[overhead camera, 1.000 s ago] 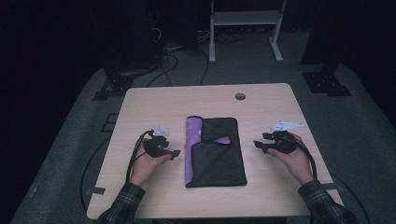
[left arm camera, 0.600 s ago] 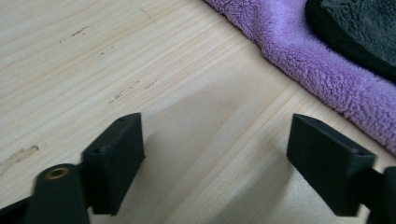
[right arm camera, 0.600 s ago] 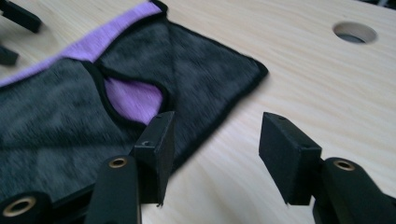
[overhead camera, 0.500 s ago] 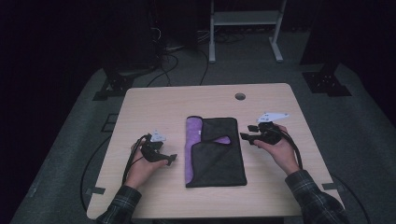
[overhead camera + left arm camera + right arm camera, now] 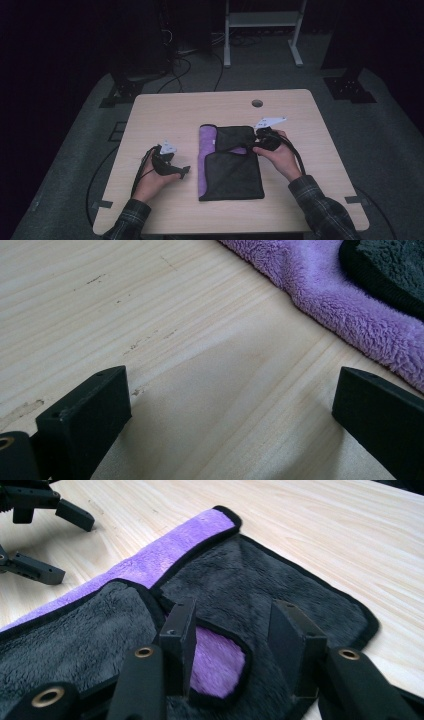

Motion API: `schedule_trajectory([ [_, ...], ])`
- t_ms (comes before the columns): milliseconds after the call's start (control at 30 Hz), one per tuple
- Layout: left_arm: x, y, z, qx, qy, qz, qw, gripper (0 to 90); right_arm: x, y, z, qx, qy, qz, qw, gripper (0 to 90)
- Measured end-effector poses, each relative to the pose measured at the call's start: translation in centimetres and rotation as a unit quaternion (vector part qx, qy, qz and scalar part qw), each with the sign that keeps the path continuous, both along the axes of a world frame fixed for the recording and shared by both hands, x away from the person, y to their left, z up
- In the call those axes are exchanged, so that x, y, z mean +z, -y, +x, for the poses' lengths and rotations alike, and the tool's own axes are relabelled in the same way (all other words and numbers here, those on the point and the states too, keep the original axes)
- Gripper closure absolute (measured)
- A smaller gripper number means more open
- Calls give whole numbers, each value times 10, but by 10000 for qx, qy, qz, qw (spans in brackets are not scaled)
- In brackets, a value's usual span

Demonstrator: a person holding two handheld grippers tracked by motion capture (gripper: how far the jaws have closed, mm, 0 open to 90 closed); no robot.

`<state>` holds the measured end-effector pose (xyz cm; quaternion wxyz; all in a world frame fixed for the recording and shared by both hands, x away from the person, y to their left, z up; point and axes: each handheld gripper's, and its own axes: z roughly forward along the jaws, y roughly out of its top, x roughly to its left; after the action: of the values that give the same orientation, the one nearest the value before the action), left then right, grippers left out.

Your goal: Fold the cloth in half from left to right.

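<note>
A folded cloth (image 5: 230,172), black on one face and purple on the other, lies flat in the middle of the wooden table (image 5: 165,110). My left gripper (image 5: 182,172) rests on the table just left of it. Its jaws have just been opening and now stand open with only bare wood between them (image 5: 230,410); the purple edge (image 5: 320,300) lies beyond. My right gripper (image 5: 255,142) hovers over the cloth's upper right part. Its jaws (image 5: 227,612) have just been closing and stand apart over a black fold (image 5: 280,580) with purple showing, not pressing on it.
A round cable hole (image 5: 257,103) sits near the table's far edge. On the floor beyond stand a white metal frame (image 5: 260,20), black stand bases (image 5: 347,85) and loose cables (image 5: 180,55). The left gripper (image 5: 62,542) shows far off in the right gripper view.
My right gripper has moved left from the bare table beside the cloth to over the cloth's upper right part. The left hand has stayed in place, its jaws wider apart.
</note>
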<state>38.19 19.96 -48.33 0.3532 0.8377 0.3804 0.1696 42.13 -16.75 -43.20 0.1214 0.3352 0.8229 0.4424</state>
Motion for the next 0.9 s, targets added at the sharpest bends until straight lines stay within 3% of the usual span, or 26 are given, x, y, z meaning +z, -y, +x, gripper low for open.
schedule_trajectory([
  [267,0,0,0,1,-1,-2,10000,11,1,-26,7,119,-33,128,9998,554],
  [567,0,0,0,-12,-6,18,10000,12,-7,-61,12,327,-49,-8,9995,540],
  [800,0,0,0,-16,1,24,10000,12,-18,-81,19,234,-60,-39,9997,475],
  [900,0,0,0,6,0,-8,10000,12,-24,-88,20,212,-63,-182,9996,446],
])
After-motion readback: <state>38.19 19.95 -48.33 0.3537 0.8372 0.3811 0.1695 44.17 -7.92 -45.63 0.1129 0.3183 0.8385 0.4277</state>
